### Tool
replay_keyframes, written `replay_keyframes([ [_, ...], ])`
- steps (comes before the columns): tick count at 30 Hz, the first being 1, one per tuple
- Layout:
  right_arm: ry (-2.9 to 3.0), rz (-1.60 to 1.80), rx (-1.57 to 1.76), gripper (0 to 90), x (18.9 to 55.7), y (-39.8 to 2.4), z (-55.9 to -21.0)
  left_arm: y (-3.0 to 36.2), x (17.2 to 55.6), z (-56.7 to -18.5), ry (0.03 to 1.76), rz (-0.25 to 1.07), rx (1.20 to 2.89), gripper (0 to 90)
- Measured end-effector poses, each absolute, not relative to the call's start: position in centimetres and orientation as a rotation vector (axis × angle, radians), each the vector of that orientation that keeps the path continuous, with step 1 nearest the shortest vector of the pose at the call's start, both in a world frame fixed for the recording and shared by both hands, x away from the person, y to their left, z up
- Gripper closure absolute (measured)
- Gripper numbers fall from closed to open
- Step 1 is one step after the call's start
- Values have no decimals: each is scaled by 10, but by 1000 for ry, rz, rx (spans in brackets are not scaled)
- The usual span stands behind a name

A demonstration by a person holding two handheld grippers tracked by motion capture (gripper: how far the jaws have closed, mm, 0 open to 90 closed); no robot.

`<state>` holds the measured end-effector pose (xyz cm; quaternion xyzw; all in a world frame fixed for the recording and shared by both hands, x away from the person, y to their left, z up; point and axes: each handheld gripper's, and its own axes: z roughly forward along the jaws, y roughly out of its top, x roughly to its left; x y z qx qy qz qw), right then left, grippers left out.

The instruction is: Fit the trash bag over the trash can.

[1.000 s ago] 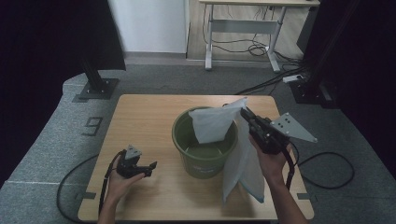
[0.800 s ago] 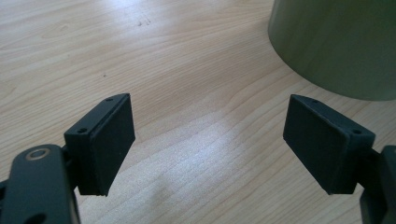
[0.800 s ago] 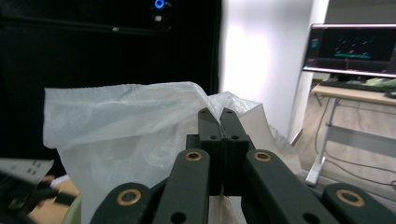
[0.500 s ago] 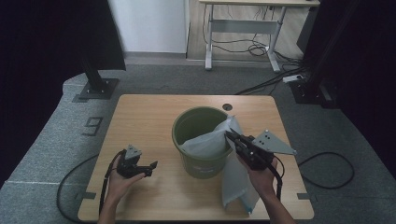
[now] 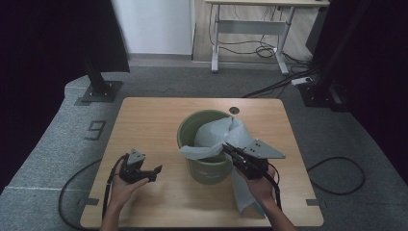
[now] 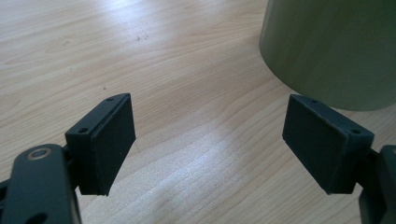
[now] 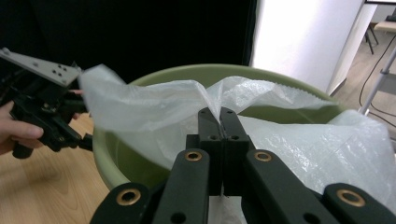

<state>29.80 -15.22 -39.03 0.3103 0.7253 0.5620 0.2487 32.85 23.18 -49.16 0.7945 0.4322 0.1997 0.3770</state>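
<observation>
**Plastic bag held at the rim of the green bucket**

Grey carpet surrounds your light wooden tabletop (image 5: 159,120), with black curtains on both sides, a white wall behind, and a white-legged desk (image 5: 250,38) with loose cables under it at the far end of the room. A small round hole (image 5: 234,110) sits in the tabletop close to its far edge.

Your round olive-green plastic bucket (image 5: 204,163) stands upright a little right of the middle of the tabletop. The thin, translucent white plastic bag (image 5: 216,137) lies partly inside the bucket: a crumpled part fills the opening, one flap folds over the near-left rim, and a long tail hangs down outside the near-right wall, reaching the tabletop near its front edge.

Your right gripper (image 5: 226,147) is just over the near-right rim of the bucket, pointing across the opening. In the right gripper view its jaws stand pressed together with a fold of the bag (image 7: 205,100) pinched between their tips, so you are gripping the plastic. The green rim (image 7: 100,154) curves below and behind the jaws.

Your left gripper (image 5: 156,171) sits low over the tabletop near the front-left corner, well apart from the bag and just left of the bucket. Its jaws stand wide apart with nothing between them; in the left gripper view bare wood (image 6: 196,116) lies between the pads, and the bucket's wall (image 6: 331,51) rises at the upper right.
</observation>
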Motion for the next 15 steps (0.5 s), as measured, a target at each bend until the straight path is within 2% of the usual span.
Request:
replay_keyframes([
  [15,2003,1497,909,883,310,-152,-396,224,316,-464,1000,485,1958,185],
])
